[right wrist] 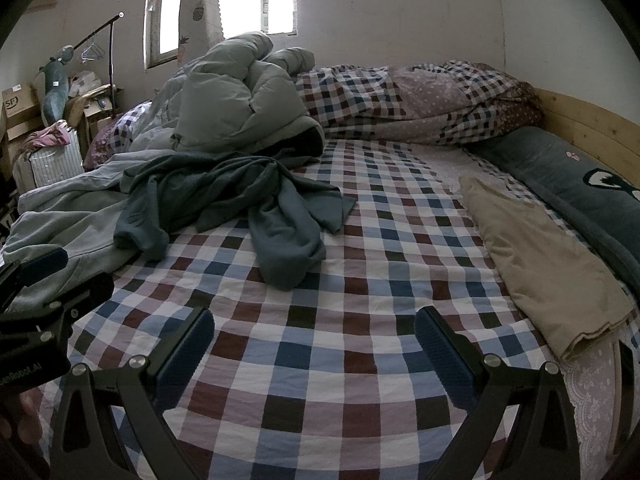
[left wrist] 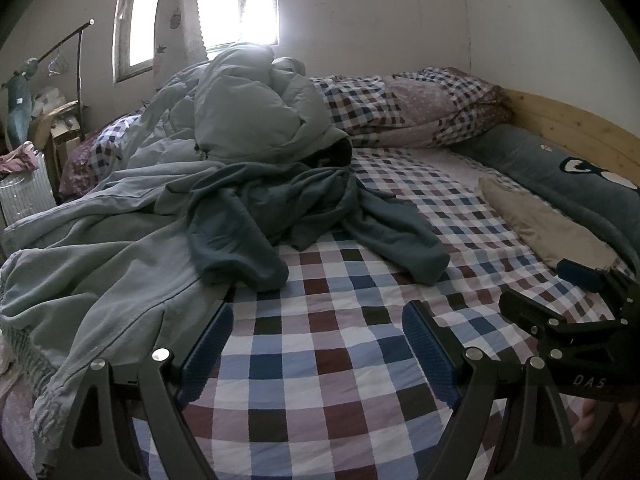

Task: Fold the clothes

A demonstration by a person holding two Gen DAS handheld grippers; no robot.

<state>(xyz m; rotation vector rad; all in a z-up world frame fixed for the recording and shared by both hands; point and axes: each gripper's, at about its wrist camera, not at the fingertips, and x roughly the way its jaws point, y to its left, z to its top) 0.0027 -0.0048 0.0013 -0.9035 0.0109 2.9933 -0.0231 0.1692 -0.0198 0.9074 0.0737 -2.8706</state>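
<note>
My left gripper [left wrist: 318, 344] hangs over the checked sheet [left wrist: 328, 380], fingers spread wide, nothing between the blue pads [left wrist: 428, 356]. My right gripper [right wrist: 316, 354] is the same: wide, empty, above bare sheet at the near edge of the bed. Each gripper shows at the edge of the other's view, side by side.

The clothes lie in a heap at the far left. A dark teal garment [right wrist: 224, 200] sprawls crumpled on the sheet, one sleeve reaching toward me. A pale grey-green garment [left wrist: 104, 264] lies partly under it, to its left. A puffy green jacket [right wrist: 240, 100] sits bunched behind both. A folded tan garment [right wrist: 540, 256] rests flat at right, beside a dark long pillow [right wrist: 568, 176]. A checked quilt [right wrist: 420, 100] lies rolled along the far side.
</note>
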